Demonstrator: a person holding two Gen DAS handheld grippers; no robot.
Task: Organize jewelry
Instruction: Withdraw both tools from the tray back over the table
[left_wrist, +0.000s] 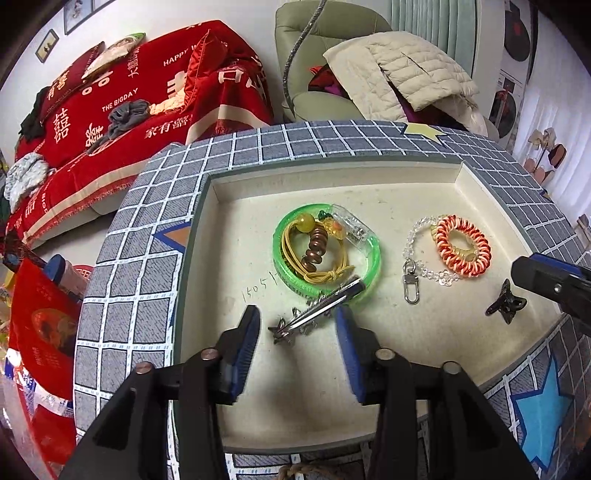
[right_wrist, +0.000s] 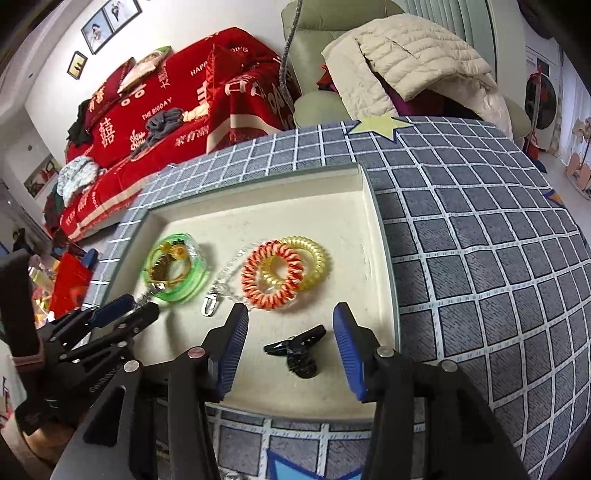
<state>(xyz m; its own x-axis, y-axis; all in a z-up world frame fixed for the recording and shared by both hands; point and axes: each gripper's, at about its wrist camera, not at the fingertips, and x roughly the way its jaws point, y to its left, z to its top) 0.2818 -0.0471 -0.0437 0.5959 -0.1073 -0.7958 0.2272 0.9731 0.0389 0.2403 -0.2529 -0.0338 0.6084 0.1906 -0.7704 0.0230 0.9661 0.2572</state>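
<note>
A cream tray (left_wrist: 258, 406) (right_wrist: 325, 206) lies on the checked cloth. In it are a green bangle (left_wrist: 369, 258) (right_wrist: 199, 280) with a yellow cord and beads inside, a silver hair clip (left_wrist: 314, 314), a clear bead chain with clasp (left_wrist: 412, 284) (right_wrist: 210, 306), an orange-white coil tie (left_wrist: 461, 247) (right_wrist: 271, 280), a yellow coil tie (right_wrist: 314, 258) and a black claw clip (left_wrist: 506, 302) (right_wrist: 295, 350). My left gripper (left_wrist: 297, 321) (right_wrist: 127, 310) is open, its fingers either side of the silver clip. My right gripper (right_wrist: 290, 332) is open around the black claw clip.
The grey checked cloth (right_wrist: 480, 258) with star patches covers the table around the tray. A red sofa (left_wrist: 129, 110) and a green armchair with a cream jacket (left_wrist: 406, 74) stand behind. Red bags (left_wrist: 40, 332) sit to the left.
</note>
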